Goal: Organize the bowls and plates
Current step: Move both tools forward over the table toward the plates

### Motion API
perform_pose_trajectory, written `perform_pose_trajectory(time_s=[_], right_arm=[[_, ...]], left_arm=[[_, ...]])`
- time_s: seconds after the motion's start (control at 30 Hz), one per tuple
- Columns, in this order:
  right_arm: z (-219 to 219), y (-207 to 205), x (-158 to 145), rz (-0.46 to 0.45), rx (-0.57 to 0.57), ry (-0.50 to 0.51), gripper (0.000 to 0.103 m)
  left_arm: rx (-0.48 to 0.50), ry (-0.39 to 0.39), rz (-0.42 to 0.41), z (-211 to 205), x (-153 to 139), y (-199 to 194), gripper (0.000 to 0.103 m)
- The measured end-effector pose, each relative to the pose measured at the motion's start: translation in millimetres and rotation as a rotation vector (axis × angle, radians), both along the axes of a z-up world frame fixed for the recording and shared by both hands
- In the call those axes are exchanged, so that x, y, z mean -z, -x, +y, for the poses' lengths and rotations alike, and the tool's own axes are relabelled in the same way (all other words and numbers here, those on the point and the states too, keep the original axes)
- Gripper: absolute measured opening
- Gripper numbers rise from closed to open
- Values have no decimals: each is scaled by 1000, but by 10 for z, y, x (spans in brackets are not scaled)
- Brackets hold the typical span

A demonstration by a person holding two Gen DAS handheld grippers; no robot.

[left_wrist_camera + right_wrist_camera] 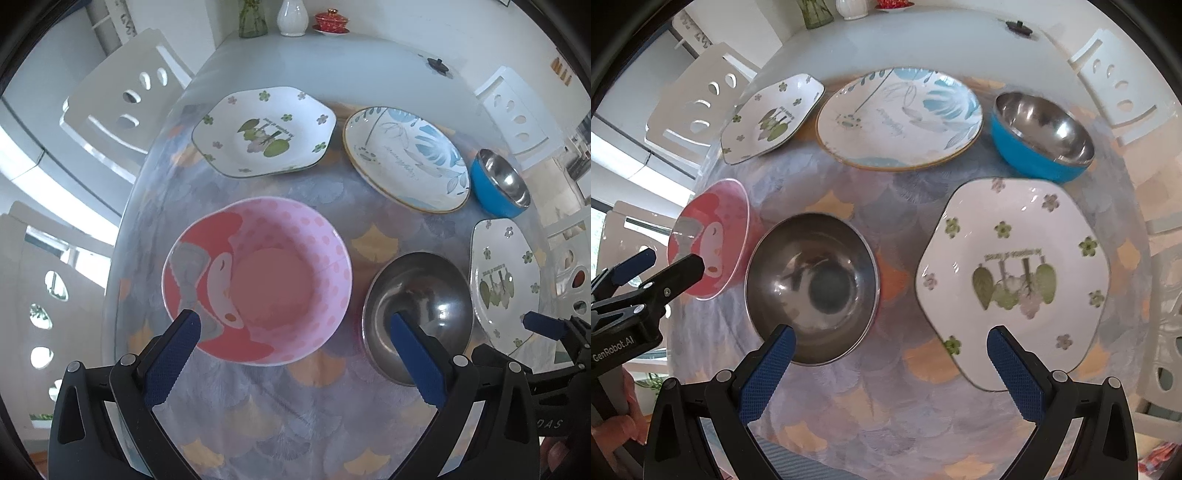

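A pink bowl [266, 280] [709, 240] sits in front of my open, empty left gripper [295, 321]. A steel bowl [417, 314] [812, 288] stands to its right. A hexagonal flower plate [1012, 280] [506, 280] lies at the right. My right gripper [890, 336] is open and empty, above the gap between the steel bowl and that plate. Farther back lie another hexagonal plate [266, 129] [772, 114], a round blue-leaf plate [406, 155] [901, 118] and a blue steel-lined bowl [498, 184] [1041, 136].
The table [266, 406] has a glass top over a patterned cloth. At its far end stand a glass vase [253, 18], a white vase [293, 16], a red lidded cup [330, 22] and a small black lid [437, 64]. White chairs [122, 96] surround the table.
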State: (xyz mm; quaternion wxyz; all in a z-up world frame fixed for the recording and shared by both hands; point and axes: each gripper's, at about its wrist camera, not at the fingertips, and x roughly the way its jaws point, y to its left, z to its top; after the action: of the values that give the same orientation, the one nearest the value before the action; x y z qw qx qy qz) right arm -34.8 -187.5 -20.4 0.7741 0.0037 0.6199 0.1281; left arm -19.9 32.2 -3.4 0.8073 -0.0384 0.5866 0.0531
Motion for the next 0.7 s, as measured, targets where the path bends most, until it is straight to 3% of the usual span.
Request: perform_pose_trajectory(time_s=[0.3, 0.7], right_arm=[[56, 34, 51, 20, -10, -5, 103], [105, 32, 79, 25, -17, 2, 103]], left_arm=[[-30, 54, 47, 45, 161, 72, 102], [-47, 38, 52, 100, 170, 80, 102]])
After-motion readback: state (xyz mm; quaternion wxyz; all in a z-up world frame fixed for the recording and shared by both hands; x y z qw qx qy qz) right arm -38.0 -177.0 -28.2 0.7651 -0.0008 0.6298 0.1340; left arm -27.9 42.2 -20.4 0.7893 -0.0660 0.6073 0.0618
